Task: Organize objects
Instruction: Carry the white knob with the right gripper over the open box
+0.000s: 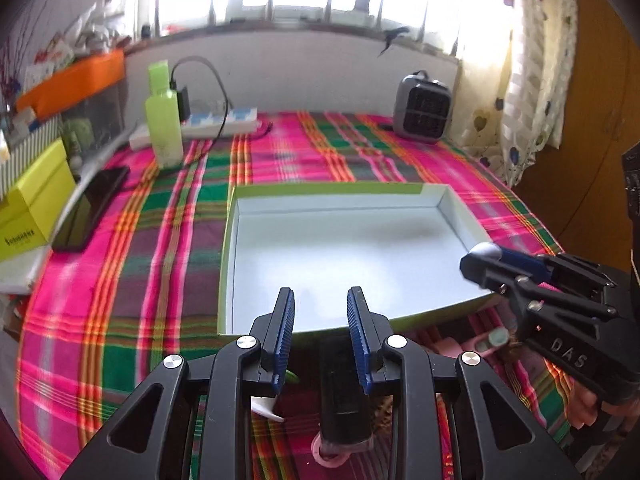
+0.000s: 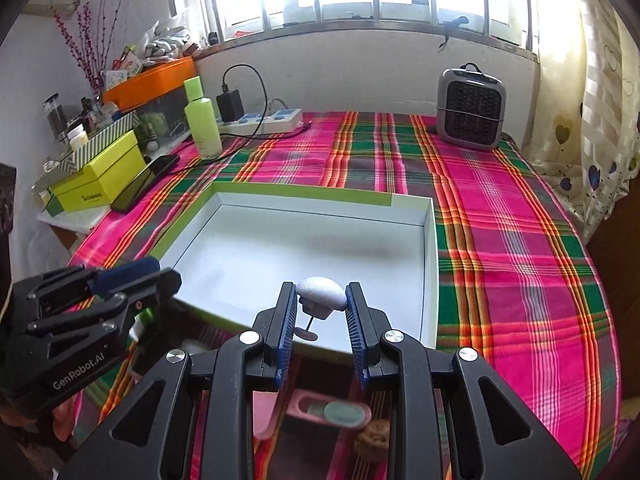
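Two grippers hover over one white tray [image 2: 430, 264]: the right gripper [image 2: 321, 312], marked "DAS", pinches a small white-capped gadget [image 2: 322, 292]. The left gripper [image 1: 321, 316], marked "GenRobot.AI", stands narrowly parted, gripping nothing.

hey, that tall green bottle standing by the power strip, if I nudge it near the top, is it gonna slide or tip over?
The green bottle is tall and narrow and stands upright on the plaid cloth, so a high nudge would more likely tip it than slide it. The fabric probably grips its base, adding to that. It looks like smooth plastic, so possibly slippery; how full or heavy it is can't be told.
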